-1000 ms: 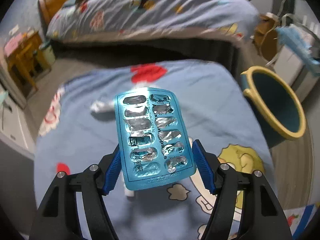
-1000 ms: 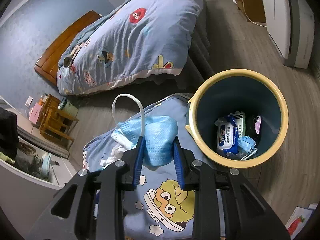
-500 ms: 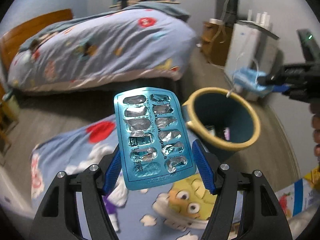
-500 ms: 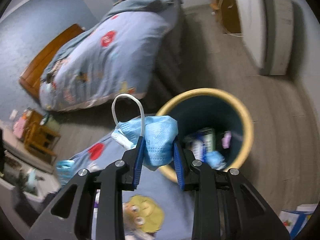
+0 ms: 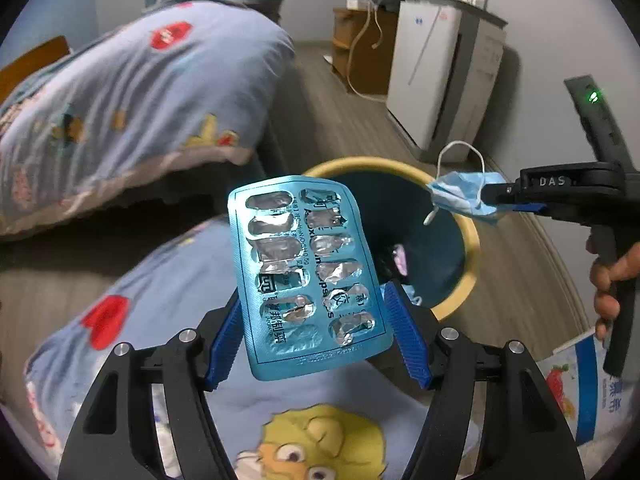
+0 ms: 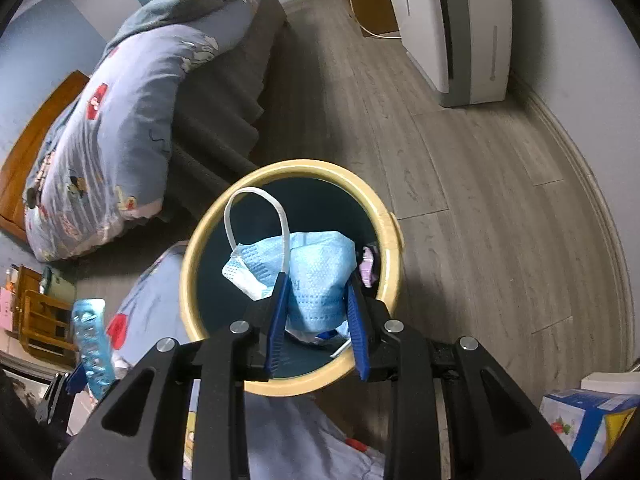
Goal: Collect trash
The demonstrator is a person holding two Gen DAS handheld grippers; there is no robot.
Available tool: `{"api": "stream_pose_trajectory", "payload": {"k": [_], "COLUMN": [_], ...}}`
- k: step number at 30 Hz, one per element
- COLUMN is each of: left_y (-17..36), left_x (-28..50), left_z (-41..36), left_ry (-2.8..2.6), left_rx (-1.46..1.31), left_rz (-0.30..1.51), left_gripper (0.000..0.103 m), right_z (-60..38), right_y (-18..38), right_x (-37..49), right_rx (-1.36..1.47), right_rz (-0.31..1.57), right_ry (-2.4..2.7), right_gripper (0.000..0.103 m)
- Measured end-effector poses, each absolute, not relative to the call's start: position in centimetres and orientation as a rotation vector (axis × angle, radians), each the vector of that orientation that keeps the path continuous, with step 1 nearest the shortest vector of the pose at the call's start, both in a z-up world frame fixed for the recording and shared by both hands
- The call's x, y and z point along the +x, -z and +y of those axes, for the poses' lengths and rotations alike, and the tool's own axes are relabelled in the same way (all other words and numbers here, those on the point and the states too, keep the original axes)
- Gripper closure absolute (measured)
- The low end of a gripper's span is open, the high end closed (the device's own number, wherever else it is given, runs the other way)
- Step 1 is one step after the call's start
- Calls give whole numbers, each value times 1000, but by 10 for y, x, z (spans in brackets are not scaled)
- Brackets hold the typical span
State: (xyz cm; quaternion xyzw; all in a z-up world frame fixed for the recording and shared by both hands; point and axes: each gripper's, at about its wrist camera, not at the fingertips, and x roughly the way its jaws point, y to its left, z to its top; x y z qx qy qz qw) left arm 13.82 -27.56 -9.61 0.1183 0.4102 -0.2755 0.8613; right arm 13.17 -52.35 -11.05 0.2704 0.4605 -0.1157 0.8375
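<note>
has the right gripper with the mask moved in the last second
Yes. The right gripper, shut on the face mask, has swung from over the blue bedding to above the open trash bin.

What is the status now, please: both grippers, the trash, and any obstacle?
Right gripper shut on face mask, over trash bin. Left gripper shut on blister pack, short of bin. Nothing blocks the opening.

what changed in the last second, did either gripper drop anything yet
Nothing dropped yet. The right gripper carried the blue face mask from above the cartoon blanket to over the mouth of the yellow-rimmed bin. The left gripper swung its empty blister pack from over the blanket toward the bin, which now sits right behind the pack. Both grips are unchanged, and the trash in the bin stays put.
</note>
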Motion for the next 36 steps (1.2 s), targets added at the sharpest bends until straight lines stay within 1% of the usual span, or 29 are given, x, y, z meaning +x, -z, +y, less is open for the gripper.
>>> {"api": "stream_pose_trajectory", "payload": {"k": [3,6,7,8,10,11,12,15,17,19,21,23,24,25,26,28,31,34,36], "left_y": [111,118,116,115,110,108,107,106,106,104,102,96,93,87,83,73,59,46,39], "left_x": [144,151,153,155,157,157,157,161,161,161,159,156,155,152,152,148,143,136,133], "left_z": [-295,-312,-317,-320,-324,-325,-325,-322,-316,-306,-296,-281,-273,-262,-252,-229,-189,-145,-120], "left_ry": [594,606,608,611,616,613,609,601,591,576,563,549,543,533,522,495,435,372,333], "left_rx": [278,312,317,319,318,318,315,302,289,280,273,264,257,247,239,226,224,213,206], "left_rz": [884,867,852,839,818,803,793,803,808,814,821,821,818,814,812,809,811,805,798], "left_gripper": [34,34,33,31,16,13,12,12,12,11,11,11,11,10,10,8,8,8,7], "right_z": [-527,-525,-526,-526,-527,-526,-526,-525,-524,-522,-518,-511,-508,-504,-500,-489,-470,-445,-429], "right_y": [117,116,115,112,108,107,107,107,107,106,105,102,100,98,96,88,77,67,63], "right_x": [134,137,138,138,139,140,141,143,144,145,147,149,150,152,154,157,160,163,166], "right_rx": [597,597,611,628,627,619,609,604,595,588,576,550,538,521,511,491,449,398,368], "right_rz": [985,974,962,945,925,921,924,931,936,938,940,943,944,943,941,924,905,890,888], "right_ry": [229,214,203,193,192,192,193,192,199,198,196,193,190,186,182,160,125,98,76], "right_gripper": [75,72,63,49,41,41,41,40,35,33,30,24,23,21,16,12,11,7,7]}}
